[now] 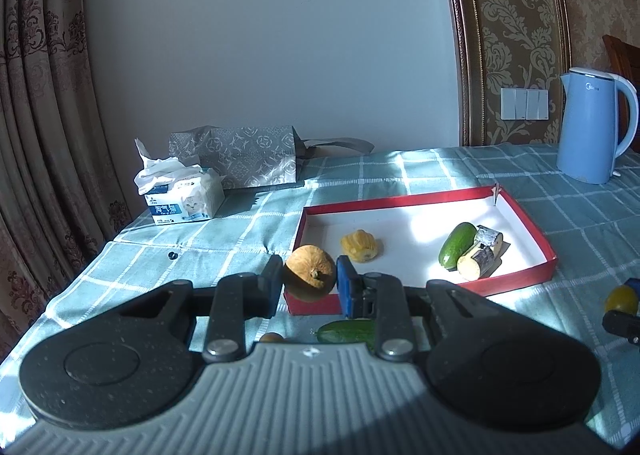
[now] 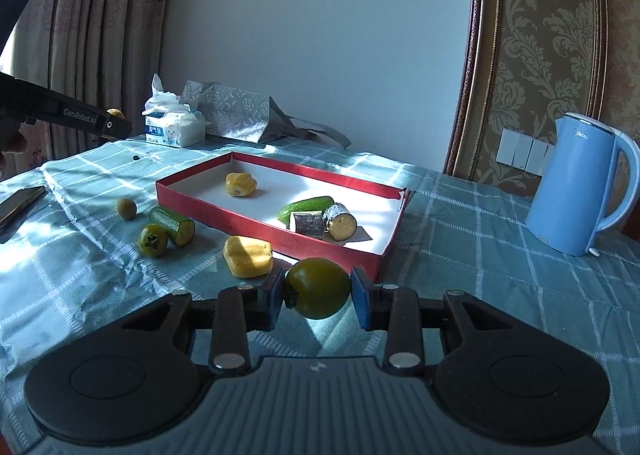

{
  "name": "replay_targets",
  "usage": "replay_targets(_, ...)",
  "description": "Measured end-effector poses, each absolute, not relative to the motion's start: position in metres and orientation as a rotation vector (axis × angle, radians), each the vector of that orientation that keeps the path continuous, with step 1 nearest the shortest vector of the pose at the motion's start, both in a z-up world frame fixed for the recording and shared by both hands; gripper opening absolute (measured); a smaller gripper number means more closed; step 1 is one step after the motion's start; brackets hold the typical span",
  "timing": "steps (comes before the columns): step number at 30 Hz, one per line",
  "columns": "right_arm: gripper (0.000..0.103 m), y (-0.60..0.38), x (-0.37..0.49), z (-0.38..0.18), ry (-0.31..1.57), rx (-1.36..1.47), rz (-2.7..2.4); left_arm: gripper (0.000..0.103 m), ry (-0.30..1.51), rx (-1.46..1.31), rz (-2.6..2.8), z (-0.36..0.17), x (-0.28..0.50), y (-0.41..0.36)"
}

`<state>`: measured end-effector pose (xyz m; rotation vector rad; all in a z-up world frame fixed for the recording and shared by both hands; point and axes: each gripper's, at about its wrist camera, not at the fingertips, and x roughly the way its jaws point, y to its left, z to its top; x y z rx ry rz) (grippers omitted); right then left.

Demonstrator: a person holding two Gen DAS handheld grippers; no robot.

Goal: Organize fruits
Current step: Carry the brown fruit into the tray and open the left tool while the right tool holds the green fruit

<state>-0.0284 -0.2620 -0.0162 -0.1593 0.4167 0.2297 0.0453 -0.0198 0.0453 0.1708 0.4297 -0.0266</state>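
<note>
Inside, the red box (image 2: 256,221) holds perhaps four pieces; each gripper (image 2: 318,289) pinches a fruit (image 2: 318,287).

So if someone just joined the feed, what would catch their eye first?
Both grippers are loaded: the left gripper clamps a brown round fruit at the near corner of the red tray, and the right gripper clamps a green tomato just short of the tray's near wall. Next, the blue kettle standing on the far right of the checked tablecloth.
</note>
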Motion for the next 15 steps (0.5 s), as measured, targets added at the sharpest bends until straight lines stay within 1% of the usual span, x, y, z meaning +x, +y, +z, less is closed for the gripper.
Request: replay_targets(15,0.035,-0.277,-0.063,-0.003,0.388,-0.127,0.214,0.026,0.399,0.190,-0.074,0.065,0.079,-0.048)
